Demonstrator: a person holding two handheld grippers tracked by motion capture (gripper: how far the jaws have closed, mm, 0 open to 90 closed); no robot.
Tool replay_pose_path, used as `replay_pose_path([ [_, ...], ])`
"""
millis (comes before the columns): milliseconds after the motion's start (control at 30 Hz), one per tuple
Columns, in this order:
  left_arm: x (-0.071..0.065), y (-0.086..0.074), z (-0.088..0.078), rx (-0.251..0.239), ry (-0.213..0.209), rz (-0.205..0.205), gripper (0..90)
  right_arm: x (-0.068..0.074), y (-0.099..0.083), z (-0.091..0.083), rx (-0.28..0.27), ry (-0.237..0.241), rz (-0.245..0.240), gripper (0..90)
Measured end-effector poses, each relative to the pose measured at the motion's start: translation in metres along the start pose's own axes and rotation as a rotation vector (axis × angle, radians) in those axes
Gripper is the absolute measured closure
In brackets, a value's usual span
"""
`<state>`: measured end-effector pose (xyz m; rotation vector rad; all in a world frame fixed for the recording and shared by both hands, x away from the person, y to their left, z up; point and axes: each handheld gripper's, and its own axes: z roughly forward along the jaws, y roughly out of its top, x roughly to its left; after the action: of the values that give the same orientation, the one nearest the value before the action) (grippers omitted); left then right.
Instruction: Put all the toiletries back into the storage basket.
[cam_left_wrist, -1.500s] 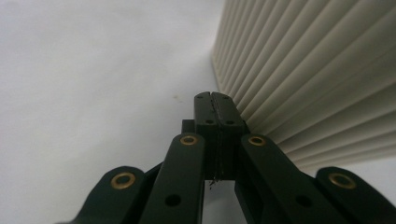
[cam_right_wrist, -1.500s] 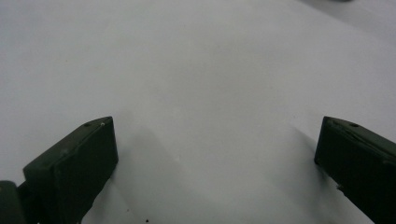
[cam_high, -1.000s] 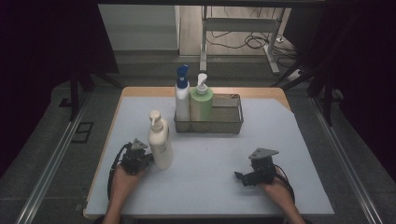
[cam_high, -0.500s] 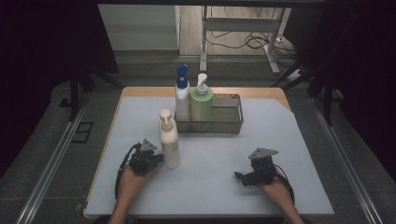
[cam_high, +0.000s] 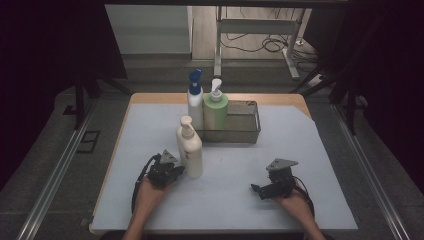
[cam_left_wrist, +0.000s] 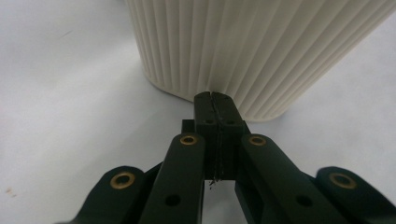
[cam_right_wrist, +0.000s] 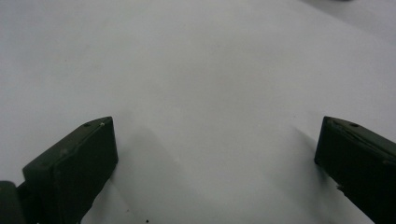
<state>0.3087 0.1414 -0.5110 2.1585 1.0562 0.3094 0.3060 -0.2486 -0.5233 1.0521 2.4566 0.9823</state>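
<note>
From the high view, a table (cam_high: 150, 100) with a wooden edge carries a pale blue-grey mat (cam_high: 225, 195) over most of its top. Toward the far side sits a grey metal caddy (cam_high: 240, 131), and in its left end stand two pump bottles side by side: a white bottle with a blue pump (cam_high: 195, 100) and a green bottle with a white pump (cam_high: 215, 107). Just in front of the caddy's left end a cream pump bottle (cam_high: 189, 147) stands upright on the mat, apart from the caddy. The left gripper (cam_high: 176, 171) lies low on the mat at the left of that bottle's base, its tips against or just beside the bottle, with the person's left hand (cam_high: 150, 187) behind it. The right gripper (cam_high: 256, 189) rests on the mat well apart to the right, held by the right hand (cam_high: 290, 197), its tips pointing left

In the left gripper view, the two black jaws are pressed flat together with nothing between them, and their joined tip meets the foot of the ribbed cream pump bottle (cam_left_wrist: 252, 51), which stands on the mat (cam_left_wrist: 70, 84)

In the right gripper view, the jaws are spread wide over bare mat (cam_right_wrist: 210, 93), holding nothing
</note>
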Motion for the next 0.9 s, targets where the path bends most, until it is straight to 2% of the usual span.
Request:
replay_pose_path([
  [167, -0.004, 0.002, 0.004, 0.001, -0.003, 0.008, 89.2, 0.0, 0.0, 0.0, 0.0, 0.0, 0.0, 0.0],
  [333, -0.009, 0.003, 0.008, 0.01, -0.011, 0.041, 89.0, 0.0, 0.0, 0.0, 0.0, -0.001, 0.0, 0.0],
  [500, -0.009, 0.002, 0.007, 0.006, -0.02, 0.049, 84.3, 0.0, 0.0, 0.0, 0.002, 0.001, 0.001, 0.0],
  [767, -0.008, -0.005, -0.007, -0.016, 0.02, 0.038, 59.0, 0.001, 0.004, -0.001, 0.026, 0.0, 0.006, 1.5],
  [900, -0.007, -0.009, -0.013, -0.033, 0.01, 0.012, 46.6, 0.002, 0.005, -0.004, 0.022, 0.028, 0.01, 5.2],
])
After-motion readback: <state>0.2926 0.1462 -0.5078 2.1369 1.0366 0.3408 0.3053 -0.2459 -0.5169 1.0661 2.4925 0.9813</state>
